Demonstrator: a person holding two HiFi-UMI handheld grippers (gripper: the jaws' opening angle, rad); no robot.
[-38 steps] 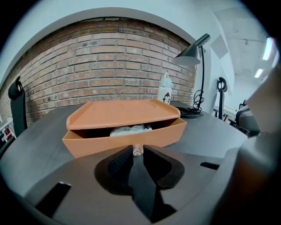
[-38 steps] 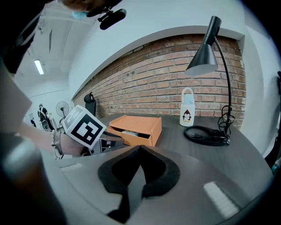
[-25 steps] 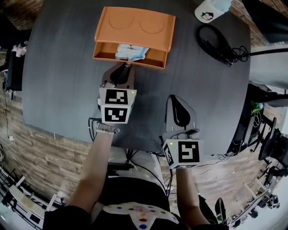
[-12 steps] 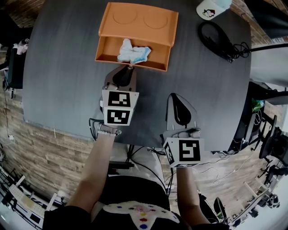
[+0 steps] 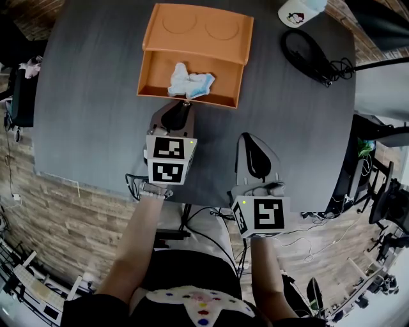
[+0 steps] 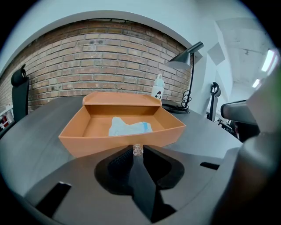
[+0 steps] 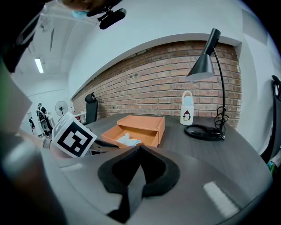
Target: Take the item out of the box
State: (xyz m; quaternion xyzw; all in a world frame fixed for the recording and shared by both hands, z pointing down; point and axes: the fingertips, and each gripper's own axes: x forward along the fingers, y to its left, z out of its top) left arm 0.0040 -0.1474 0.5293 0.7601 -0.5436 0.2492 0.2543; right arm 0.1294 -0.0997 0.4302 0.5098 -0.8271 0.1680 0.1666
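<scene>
On the dark tabletop [image 5: 83, 96], head view, left to right: the left gripper [image 5: 185, 103] points at the front wall of the drawer [image 6: 109, 143], which stands slid out of the orange box [image 5: 192, 29]. Its jaws are clamped on the small clear knob [image 6: 138, 150] at the middle of that wall. The item [image 5: 188, 80], a crumpled white-and-blue piece, lies on the floor of the open drawer, just beyond the knob and apart from the jaws. The right gripper [image 5: 248, 137] sits nearer the tabletop's front edge, well apart from the box, its jaws together with nothing between them. Beyond it lie a coiled black cable [image 5: 310, 57] and a white bottle [image 5: 299, 13].
</scene>
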